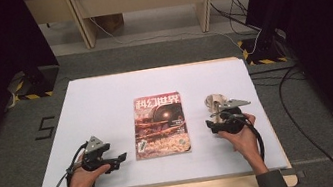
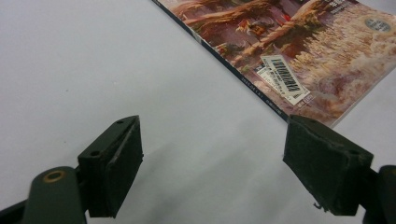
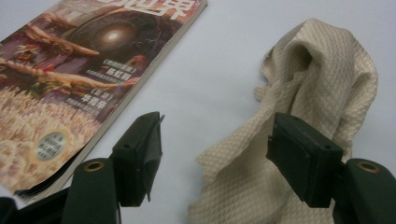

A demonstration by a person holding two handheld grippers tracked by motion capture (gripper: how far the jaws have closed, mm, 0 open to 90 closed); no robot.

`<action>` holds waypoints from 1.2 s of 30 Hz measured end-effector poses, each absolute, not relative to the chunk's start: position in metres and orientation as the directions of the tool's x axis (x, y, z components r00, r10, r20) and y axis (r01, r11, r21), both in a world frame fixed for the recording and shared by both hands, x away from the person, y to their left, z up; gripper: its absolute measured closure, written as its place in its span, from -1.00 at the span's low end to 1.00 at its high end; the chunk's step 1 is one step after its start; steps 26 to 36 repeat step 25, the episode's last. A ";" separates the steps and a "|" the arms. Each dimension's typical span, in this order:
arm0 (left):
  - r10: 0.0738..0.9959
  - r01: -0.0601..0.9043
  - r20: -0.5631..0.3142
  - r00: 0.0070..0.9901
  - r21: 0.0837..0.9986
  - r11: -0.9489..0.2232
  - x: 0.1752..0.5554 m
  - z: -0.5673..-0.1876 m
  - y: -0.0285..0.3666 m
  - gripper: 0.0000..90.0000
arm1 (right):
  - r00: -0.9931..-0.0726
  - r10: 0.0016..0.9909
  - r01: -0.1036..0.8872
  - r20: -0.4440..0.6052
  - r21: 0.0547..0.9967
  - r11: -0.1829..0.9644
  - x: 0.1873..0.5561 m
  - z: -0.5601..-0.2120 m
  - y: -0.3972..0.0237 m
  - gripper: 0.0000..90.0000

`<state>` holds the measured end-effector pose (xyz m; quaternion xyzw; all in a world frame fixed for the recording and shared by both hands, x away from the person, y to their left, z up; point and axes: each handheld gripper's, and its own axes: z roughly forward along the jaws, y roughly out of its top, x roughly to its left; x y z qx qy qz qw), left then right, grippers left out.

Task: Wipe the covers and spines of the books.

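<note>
A magazine (image 1: 160,125) with a reddish illustrated cover lies flat in the middle of the white table (image 1: 104,98). To its right sits a crumpled cream waffle-weave cloth (image 1: 215,101). My left gripper (image 1: 119,160) rests near the front edge, left of the magazine, and is open. Between its jaws (image 2: 212,158) is bare table, with the magazine's (image 2: 289,42) barcoded corner just beyond the right jaw. My right gripper (image 1: 212,123) is just in front of the cloth. Its jaws (image 3: 215,149) stand open over the cloth's (image 3: 317,79) near end without pressing it. The magazine (image 3: 79,70) lies to their left.
Grey carpet surrounds the table, with a taped figure (image 1: 46,127) at the left. Black stands with hazard-striped bases (image 1: 32,89) (image 1: 262,53) flank the far corners. Cables (image 1: 305,117) run across the floor at the right. A wooden bench (image 1: 140,1) stands behind.
</note>
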<state>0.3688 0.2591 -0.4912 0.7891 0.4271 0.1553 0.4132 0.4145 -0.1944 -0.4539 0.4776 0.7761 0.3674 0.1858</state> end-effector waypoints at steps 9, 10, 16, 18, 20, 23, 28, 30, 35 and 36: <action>0.804 0.547 -0.106 0.586 0.783 -0.296 0.369 -0.492 0.259 -0.58 | -0.526 0.848 0.595 0.065 0.741 0.312 0.386 -0.463 -0.185 -0.28; 0.804 0.548 -0.106 0.586 0.783 -0.296 0.369 -0.492 0.259 -0.58 | -0.534 0.843 0.591 0.065 0.742 0.317 0.383 -0.465 -0.185 -0.28; 0.802 0.547 -0.104 0.589 0.781 -0.300 0.369 -0.492 0.257 -0.58 | -0.556 0.829 0.580 0.064 0.743 0.332 0.368 -0.469 -0.184 -0.31; 0.802 0.547 -0.103 0.588 0.782 -0.301 0.369 -0.492 0.258 -0.58 | -0.560 0.825 0.583 0.068 0.740 0.335 0.366 -0.471 -0.184 -0.32; 0.802 0.547 -0.103 0.588 0.781 -0.300 0.369 -0.492 0.257 -0.58 | -0.558 0.827 0.590 0.069 0.734 0.337 0.364 -0.474 -0.184 -0.33; 0.802 0.548 -0.104 0.589 0.780 -0.301 0.369 -0.492 0.257 -0.58 | -0.565 0.822 0.592 0.068 0.728 0.347 0.363 -0.476 -0.183 -0.33; 0.802 0.548 -0.103 0.589 0.780 -0.302 0.369 -0.492 0.258 -0.58 | -0.566 0.822 0.594 0.067 0.724 0.351 0.363 -0.477 -0.182 -0.33; 0.802 0.548 -0.103 0.589 0.780 -0.302 0.369 -0.492 0.258 -0.58 | -0.566 0.822 0.594 0.067 0.724 0.351 0.363 -0.477 -0.182 -0.33; 0.802 0.548 -0.103 0.589 0.780 -0.302 0.369 -0.492 0.258 -0.58 | -0.566 0.822 0.594 0.067 0.724 0.351 0.363 -0.477 -0.182 -0.33; 0.802 0.548 -0.103 0.589 0.780 -0.302 0.369 -0.492 0.258 -0.58 | -0.566 0.822 0.594 0.067 0.724 0.351 0.363 -0.477 -0.182 -0.33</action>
